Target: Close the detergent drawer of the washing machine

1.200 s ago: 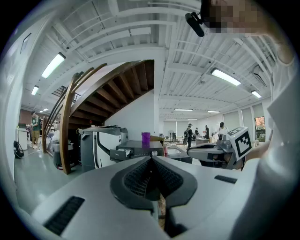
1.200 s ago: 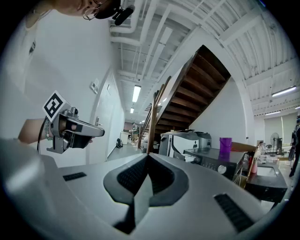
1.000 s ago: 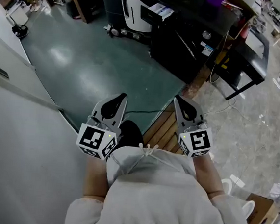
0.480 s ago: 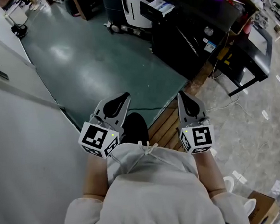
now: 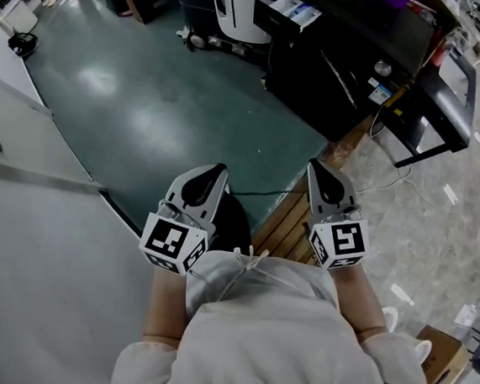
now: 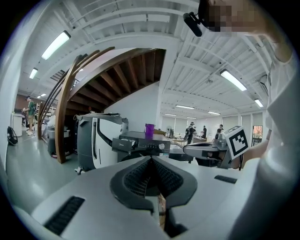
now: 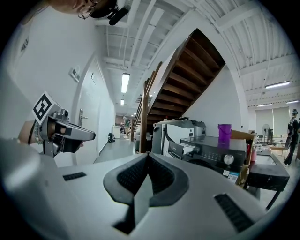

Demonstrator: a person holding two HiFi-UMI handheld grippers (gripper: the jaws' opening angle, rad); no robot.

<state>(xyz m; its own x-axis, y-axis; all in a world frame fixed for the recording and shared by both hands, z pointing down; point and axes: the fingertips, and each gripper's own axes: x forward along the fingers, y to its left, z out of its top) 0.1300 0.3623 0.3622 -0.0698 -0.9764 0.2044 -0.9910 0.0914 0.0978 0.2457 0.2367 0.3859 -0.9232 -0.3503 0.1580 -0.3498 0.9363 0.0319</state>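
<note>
A: The tongs?
B: The grey left gripper [image 5: 213, 170] and grey right gripper [image 5: 317, 166] are both squeezed shut, holding nothing.
A: The drawer?
B: Far ahead. The white detergent drawer [image 5: 295, 12] lies flat and sticks straight out of the black washing machine's [image 5: 321, 93] front, toward the green floor [image 5: 147, 102].

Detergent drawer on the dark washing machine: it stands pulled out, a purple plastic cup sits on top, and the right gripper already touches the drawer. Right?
Not touching. The head view shows the right gripper held by the person's waist, well short of the white detergent drawer; the rest holds.
</note>
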